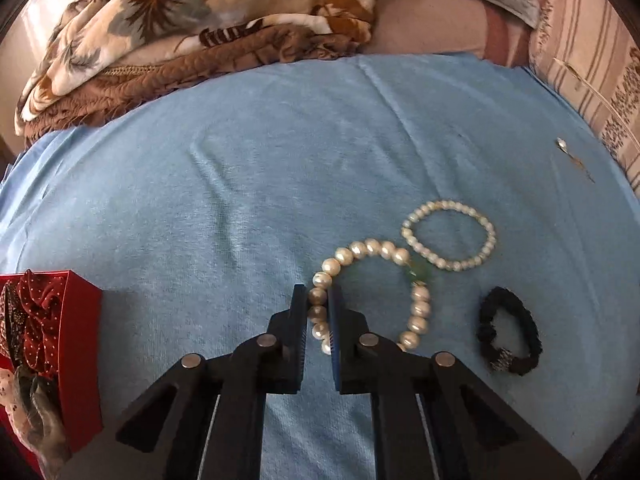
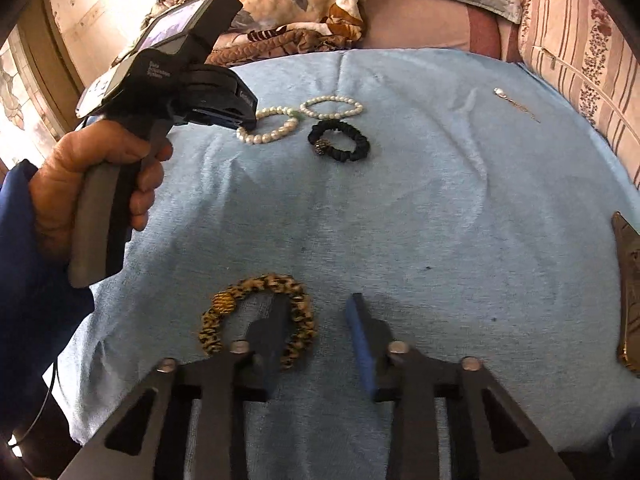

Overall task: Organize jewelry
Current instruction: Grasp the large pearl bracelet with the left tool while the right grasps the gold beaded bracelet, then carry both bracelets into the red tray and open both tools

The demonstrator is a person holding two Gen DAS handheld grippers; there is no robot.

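Pearl bracelet [image 1: 372,292] on blue cloth [image 1: 240,200] w/ left gripper [image 1: 318,308] clamped on its beads; right gripper [image 2: 316,320] apart, one finger inside leopard scrunchie [image 2: 260,316]; round pearls may slip out on lifting.

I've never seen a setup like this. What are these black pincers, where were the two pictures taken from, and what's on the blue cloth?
A person holds a tool with a two-fingered claw in each hand; a camera on each looks along its fingers. The left tool's picture shows the left claw shut on a big pearl bracelet, beside a smaller pearl bracelet, a black scrunchie and a red box. The right tool's picture shows the right claw open, one finger inside a leopard scrunchie, plus the hand holding the left tool.
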